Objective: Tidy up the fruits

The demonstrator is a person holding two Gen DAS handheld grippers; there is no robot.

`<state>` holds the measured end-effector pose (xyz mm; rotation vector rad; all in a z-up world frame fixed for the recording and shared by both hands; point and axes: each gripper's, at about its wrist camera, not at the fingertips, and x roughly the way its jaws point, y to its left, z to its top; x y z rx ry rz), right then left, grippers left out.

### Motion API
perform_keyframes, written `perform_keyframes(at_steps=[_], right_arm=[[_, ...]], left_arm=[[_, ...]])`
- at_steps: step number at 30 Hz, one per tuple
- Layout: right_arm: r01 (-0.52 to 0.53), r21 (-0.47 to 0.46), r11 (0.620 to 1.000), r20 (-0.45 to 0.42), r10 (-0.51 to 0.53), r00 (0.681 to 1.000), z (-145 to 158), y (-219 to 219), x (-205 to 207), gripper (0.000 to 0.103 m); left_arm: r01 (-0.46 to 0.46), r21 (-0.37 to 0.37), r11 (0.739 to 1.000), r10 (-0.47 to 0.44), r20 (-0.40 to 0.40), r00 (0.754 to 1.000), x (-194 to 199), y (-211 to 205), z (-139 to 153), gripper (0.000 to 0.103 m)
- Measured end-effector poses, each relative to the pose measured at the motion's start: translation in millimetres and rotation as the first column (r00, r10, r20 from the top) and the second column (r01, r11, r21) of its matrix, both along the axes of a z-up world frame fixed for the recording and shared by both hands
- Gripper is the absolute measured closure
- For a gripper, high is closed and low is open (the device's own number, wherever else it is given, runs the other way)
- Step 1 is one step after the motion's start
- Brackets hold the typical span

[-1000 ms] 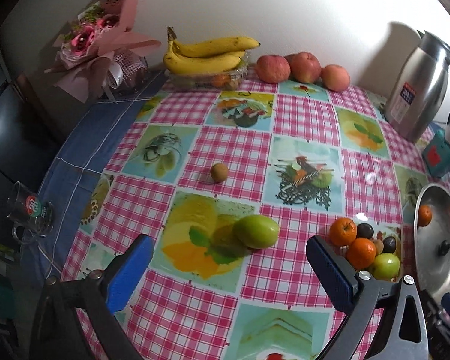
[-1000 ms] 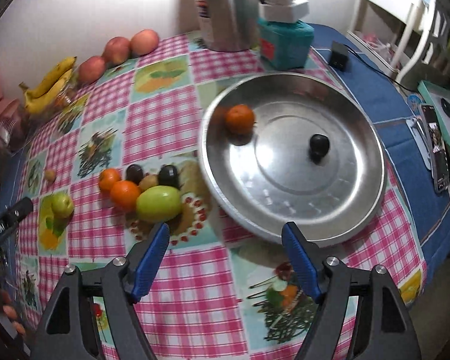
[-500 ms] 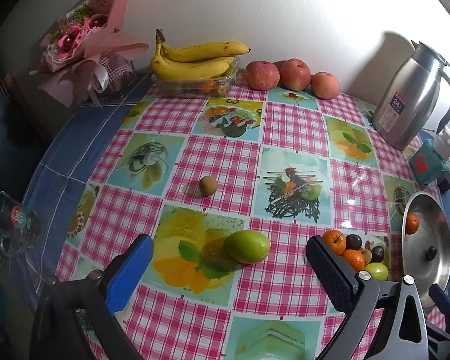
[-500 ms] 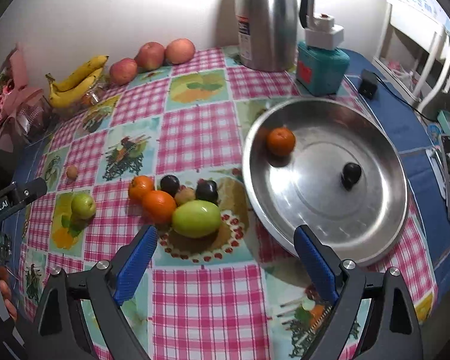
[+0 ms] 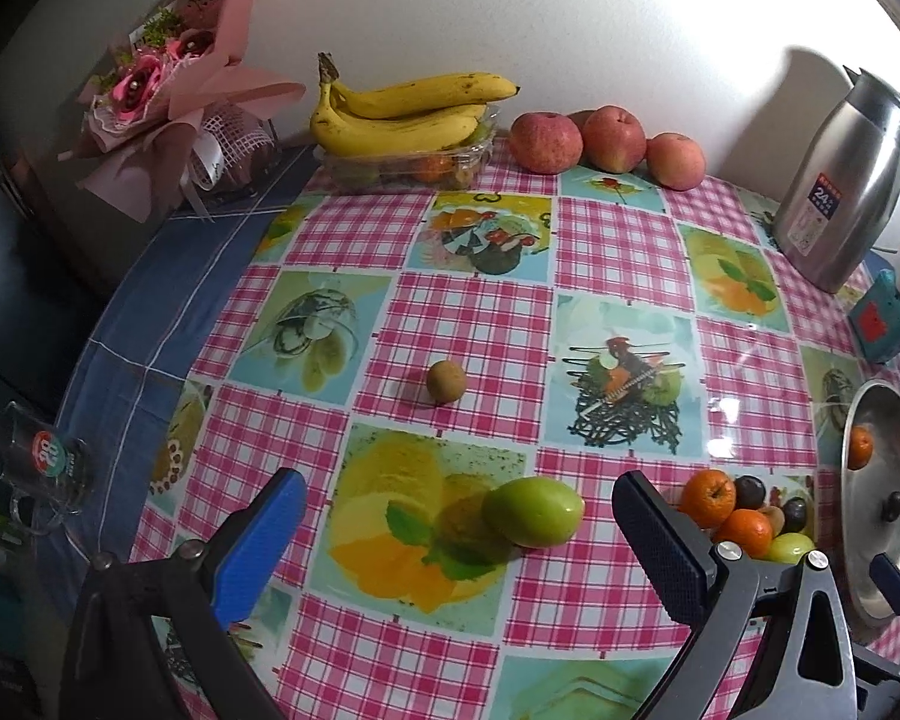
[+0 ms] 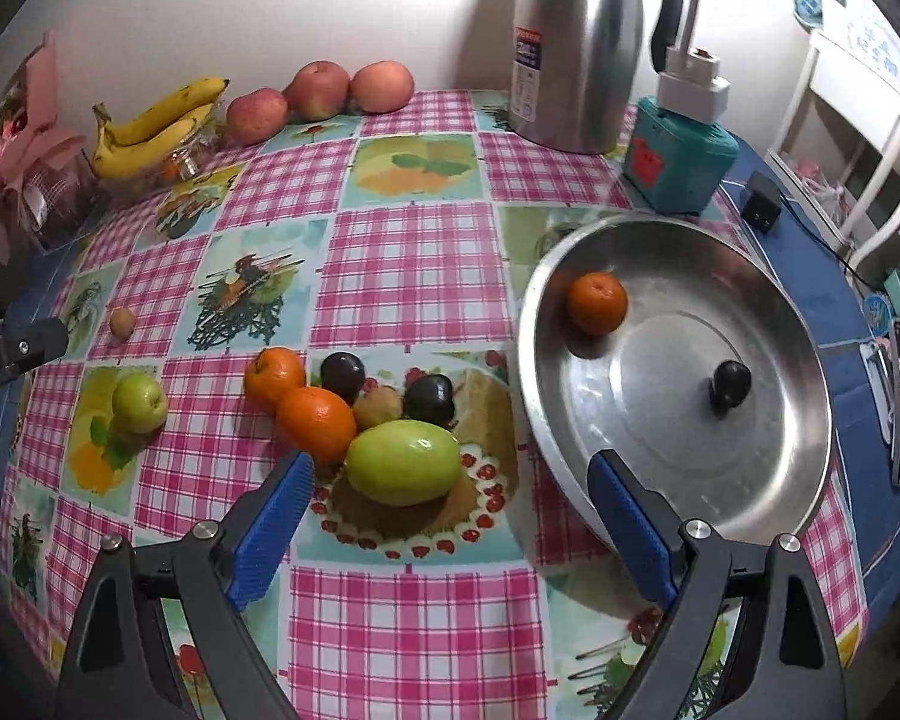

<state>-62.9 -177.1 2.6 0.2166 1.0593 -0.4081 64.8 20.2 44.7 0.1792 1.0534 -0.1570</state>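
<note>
Two fruits already lie in the steel pan (image 6: 810,420): an orange (image 6: 597,303) and a dark plum (image 6: 731,384), so sorting looks barely begun. Your right gripper (image 6: 450,516) hangs over the loose cluster just beside the pan, fingers spread wide and empty, with the large green fruit (image 6: 403,462) between them; likely the next pick. Your left gripper (image 5: 456,540) is likewise wide and empty, near a lone green fruit (image 5: 534,511) on the table (image 5: 480,312). Legible writing: "24" on the flask (image 5: 840,180) label; "28" on the glass (image 5: 42,468).
</note>
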Motion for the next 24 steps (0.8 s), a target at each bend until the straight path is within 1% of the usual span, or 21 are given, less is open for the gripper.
perform_keyframes(at_steps=[5,10,15,18,24], right_arm=[[-0.038,0.022,0.999,0.005,0.038,0.999,1,8,10,0.010],[-0.086,0.091,0.992,0.061,0.080,0.995,9,16,22,0.010],[-0.165,0.140,0.976,0.120,0.148,0.982,20,27,33,0.010],[-0.192,0.163,0.968,0.122,0.173,0.977,22,30,40,0.010],[-0.191,0.134,0.972,0.135,0.173,0.976,26,23,41,0.010]], left_arm=[[-0.003,0.006,1.000,0.003,0.002,1.000,2,1,0,0.000],[-0.012,0.010,1.000,0.012,-0.009,1.000,4,3,-2,0.000],[-0.027,0.005,1.000,0.028,-0.017,0.999,5,4,-3,0.000],[-0.030,0.002,1.000,0.030,-0.024,0.999,5,3,-5,0.000],[-0.047,-0.021,0.999,0.046,-0.060,0.997,7,2,-14,0.000]])
